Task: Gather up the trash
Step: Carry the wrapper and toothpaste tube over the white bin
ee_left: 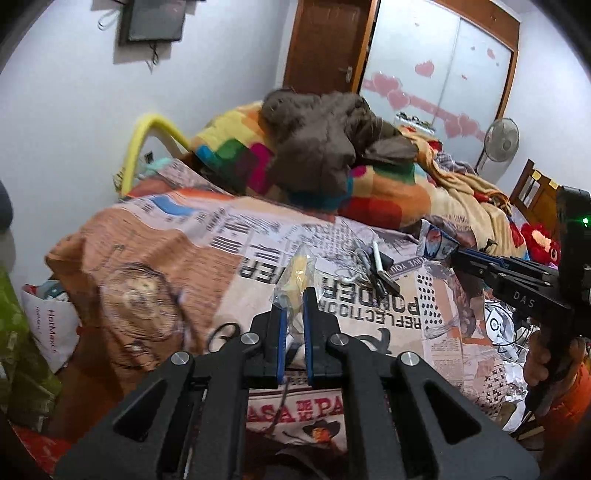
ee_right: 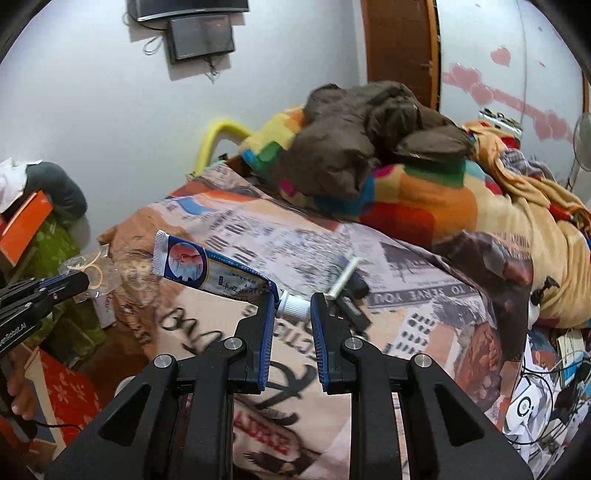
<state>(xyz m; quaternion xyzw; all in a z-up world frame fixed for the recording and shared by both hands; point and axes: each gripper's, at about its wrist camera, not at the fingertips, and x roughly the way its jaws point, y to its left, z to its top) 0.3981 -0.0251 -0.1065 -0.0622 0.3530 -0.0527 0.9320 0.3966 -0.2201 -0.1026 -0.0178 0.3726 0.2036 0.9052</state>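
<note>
Bed (ee_left: 155, 236) below both grippers.
Right gripper (ee_right: 293, 306) clamped on cap end of tube (ee_right: 207, 271); tube's long axis runs up-left, clear of bed.
Left gripper (ee_left: 293, 302) pinched on bag (ee_left: 295, 273) of yellow bands, lifted off bed, left of tube.

Two wrist fisheyes angled down, near, over the same bed (ee_left: 155, 236)

claws: two showing, left claw (ee_left: 293, 306), right claw (ee_right: 293, 308) | tubes: one toothpaste tube (ee_right: 207, 271) showing | clear plastic bags: one clear bag (ee_left: 295, 273) showing | beds: one bed (ee_left: 155, 236) showing | brown jackets: one brown jacket (ee_left: 325, 136) lying | standing fans: one fan (ee_left: 500, 138) standing | wall screens: two screens (ee_right: 201, 35) hanging
</note>
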